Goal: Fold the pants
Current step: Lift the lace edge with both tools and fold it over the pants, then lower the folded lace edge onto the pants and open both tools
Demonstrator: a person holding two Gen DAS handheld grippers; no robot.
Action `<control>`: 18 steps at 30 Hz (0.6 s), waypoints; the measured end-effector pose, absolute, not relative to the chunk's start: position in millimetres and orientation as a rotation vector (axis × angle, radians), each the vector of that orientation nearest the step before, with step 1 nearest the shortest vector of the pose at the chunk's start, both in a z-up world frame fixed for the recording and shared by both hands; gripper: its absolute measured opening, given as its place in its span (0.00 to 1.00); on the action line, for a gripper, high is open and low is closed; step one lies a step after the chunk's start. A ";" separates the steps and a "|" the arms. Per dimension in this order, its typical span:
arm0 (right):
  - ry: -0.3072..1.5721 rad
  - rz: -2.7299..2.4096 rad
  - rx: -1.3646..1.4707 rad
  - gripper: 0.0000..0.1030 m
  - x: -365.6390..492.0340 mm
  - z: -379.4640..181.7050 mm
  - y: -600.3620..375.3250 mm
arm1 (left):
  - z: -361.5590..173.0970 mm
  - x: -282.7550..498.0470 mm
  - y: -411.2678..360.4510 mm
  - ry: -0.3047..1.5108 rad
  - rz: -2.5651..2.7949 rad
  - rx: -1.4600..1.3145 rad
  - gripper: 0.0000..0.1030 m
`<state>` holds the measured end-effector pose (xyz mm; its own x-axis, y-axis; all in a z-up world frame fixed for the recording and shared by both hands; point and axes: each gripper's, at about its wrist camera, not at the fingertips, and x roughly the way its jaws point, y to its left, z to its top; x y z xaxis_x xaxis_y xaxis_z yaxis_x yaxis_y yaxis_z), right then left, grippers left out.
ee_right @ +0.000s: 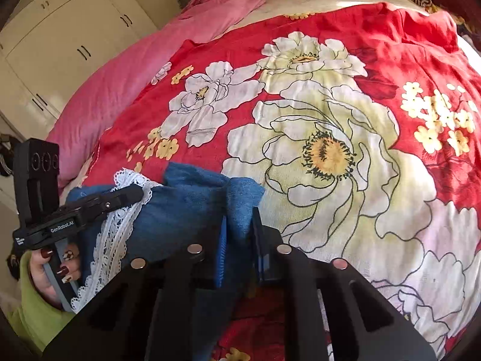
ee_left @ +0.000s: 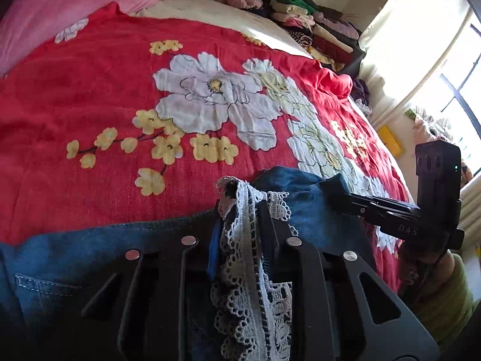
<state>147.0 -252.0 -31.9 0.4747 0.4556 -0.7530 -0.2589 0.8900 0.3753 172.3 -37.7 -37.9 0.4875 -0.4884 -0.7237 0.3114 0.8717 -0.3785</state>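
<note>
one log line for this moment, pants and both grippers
left hand-held gripper: shut on lace hem | right hand-held gripper: shut on denim | pants: bunched on bedspread, unfolded

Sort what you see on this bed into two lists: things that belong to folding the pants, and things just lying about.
Job in hand:
denim pants with lace trim
left gripper
right gripper

Lying about:
floral bedspread
pink blanket
pile of clothes
</note>
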 end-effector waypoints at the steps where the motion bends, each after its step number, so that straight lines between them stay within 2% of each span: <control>1: 0.964 0.423 0.219 0.11 142.3 -28.7 -254.7 | -34.8 170.5 -38.3 0.930 -0.501 -0.200 0.13; 4: 0.957 0.371 0.173 0.11 139.2 -32.3 -257.7 | -37.3 171.3 -38.2 0.938 -0.492 -0.185 0.14; 6: 0.968 0.353 0.177 0.11 141.3 -39.9 -259.9 | -48.4 175.3 -35.3 0.984 -0.458 -0.185 0.21; 9: 0.967 0.347 0.196 0.11 140.6 -41.0 -262.8 | -50.1 173.8 -29.1 0.985 -0.453 -0.207 0.26; 10: 0.965 0.343 0.198 0.15 138.4 -38.3 -263.9 | -47.8 171.8 -28.1 0.976 -0.446 -0.200 0.29; 12: 0.949 0.334 0.208 0.23 131.0 -29.5 -268.0 | -42.5 166.5 -25.3 0.961 -0.438 -0.189 0.31; 15: 0.911 0.334 0.208 0.44 111.6 -13.2 -273.9 | -29.1 155.1 -15.9 0.931 -0.426 -0.199 0.37; 16: 0.897 0.341 0.203 0.47 101.9 -7.3 -274.8 | -23.7 149.8 -9.6 0.920 -0.413 -0.208 0.42; 18: 0.888 0.363 0.187 0.48 84.0 0.1 -273.3 | -17.5 139.6 1.9 0.919 -0.391 -0.228 0.49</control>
<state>84.0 -273.3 0.1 0.5751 0.3850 -0.7219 -0.2314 0.9229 0.3079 139.6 1.9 -17.5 0.5431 -0.4225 -0.7257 0.2302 0.9060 -0.3552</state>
